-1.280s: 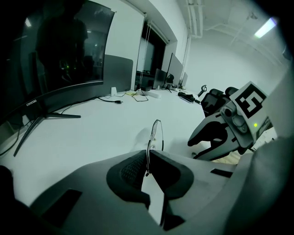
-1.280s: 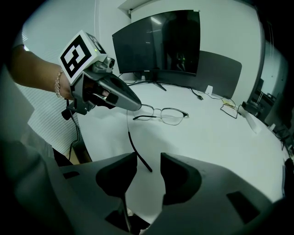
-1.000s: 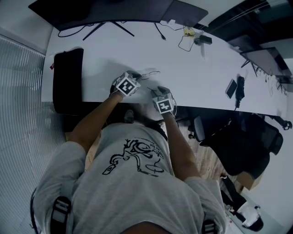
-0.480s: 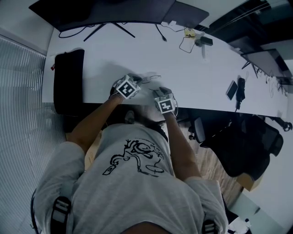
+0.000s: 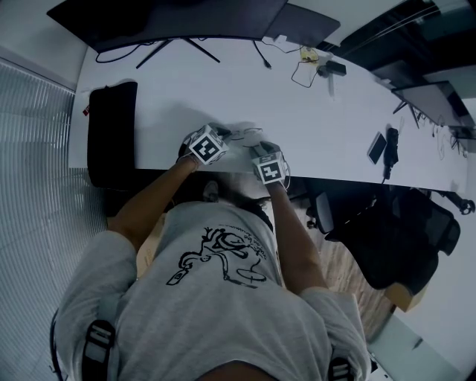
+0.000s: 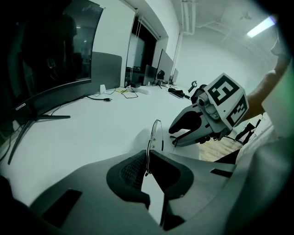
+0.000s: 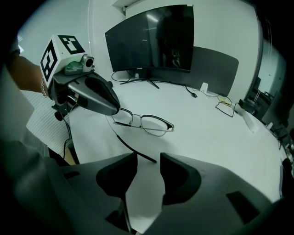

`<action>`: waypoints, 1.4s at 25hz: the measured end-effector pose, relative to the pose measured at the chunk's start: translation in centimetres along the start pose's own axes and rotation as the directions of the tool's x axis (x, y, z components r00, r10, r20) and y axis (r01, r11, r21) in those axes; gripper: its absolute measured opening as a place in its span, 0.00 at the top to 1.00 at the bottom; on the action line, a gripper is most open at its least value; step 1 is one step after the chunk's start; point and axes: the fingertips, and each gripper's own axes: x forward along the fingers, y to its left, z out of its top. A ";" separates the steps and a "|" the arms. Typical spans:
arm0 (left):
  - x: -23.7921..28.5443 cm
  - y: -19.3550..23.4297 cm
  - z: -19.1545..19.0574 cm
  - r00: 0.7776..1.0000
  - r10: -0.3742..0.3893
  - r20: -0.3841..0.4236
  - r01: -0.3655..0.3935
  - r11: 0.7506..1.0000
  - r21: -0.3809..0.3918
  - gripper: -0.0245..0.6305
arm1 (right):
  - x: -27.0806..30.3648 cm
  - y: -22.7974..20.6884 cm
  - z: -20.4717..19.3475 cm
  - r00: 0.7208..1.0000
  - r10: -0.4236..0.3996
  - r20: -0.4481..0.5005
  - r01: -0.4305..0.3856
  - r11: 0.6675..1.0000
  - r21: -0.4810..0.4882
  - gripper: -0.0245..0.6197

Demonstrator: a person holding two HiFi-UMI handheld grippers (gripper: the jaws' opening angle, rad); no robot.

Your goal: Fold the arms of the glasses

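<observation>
Thin metal-rimmed glasses (image 5: 247, 135) sit just above the white table (image 5: 171, 97), near its front edge. My left gripper (image 5: 227, 134) is shut on one end of the glasses (image 7: 151, 123); in the left gripper view the rim (image 6: 155, 133) runs edge-on between the left gripper's (image 6: 148, 160) pads. One dark arm (image 7: 131, 147) of the glasses swings out towards my right gripper (image 7: 148, 167), its tip lying in the gap between the jaws without touching the pads. The right gripper (image 5: 256, 147) stands open, close beside the left one.
A curved monitor (image 5: 171, 18) stands at the back of the table. A black mat (image 5: 110, 130) lies at the left end, a phone (image 5: 375, 143) at the right, and cables and small items (image 5: 305, 63) at the back. An office chair (image 5: 401, 238) stands beyond the front edge.
The glasses have shifted slightly towards the front edge, closer between the two grippers. Both hands have barely moved.
</observation>
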 end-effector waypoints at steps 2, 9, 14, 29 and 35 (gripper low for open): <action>-0.1 0.0 -0.1 1.000 0.004 -0.004 -0.004 1.000 0.004 0.90 | 0.0 0.0 0.0 1.000 0.001 -0.007 -0.001 1.000 -0.001 0.70; -0.5 -0.6 -0.3 1.000 -0.017 -0.012 0.017 1.000 0.011 0.90 | 0.4 -0.1 -0.4 1.000 0.008 -0.025 -0.008 1.000 0.016 0.70; -0.3 -1.2 -0.5 0.999 -0.034 -0.015 0.034 0.999 0.022 0.90 | 0.2 -0.6 0.3 1.000 -0.013 -0.004 0.013 1.000 -0.005 0.71; -0.6 -3.1 -1.3 0.995 -0.072 -0.062 0.075 0.996 0.054 0.90 | -0.1 -0.7 0.5 1.000 -0.018 0.004 0.018 1.000 0.003 0.71; -0.7 -3.2 -1.3 0.998 -0.027 -0.061 0.033 0.994 0.108 0.90 | -0.3 -0.6 0.4 1.000 -0.020 0.009 0.020 1.000 0.001 0.70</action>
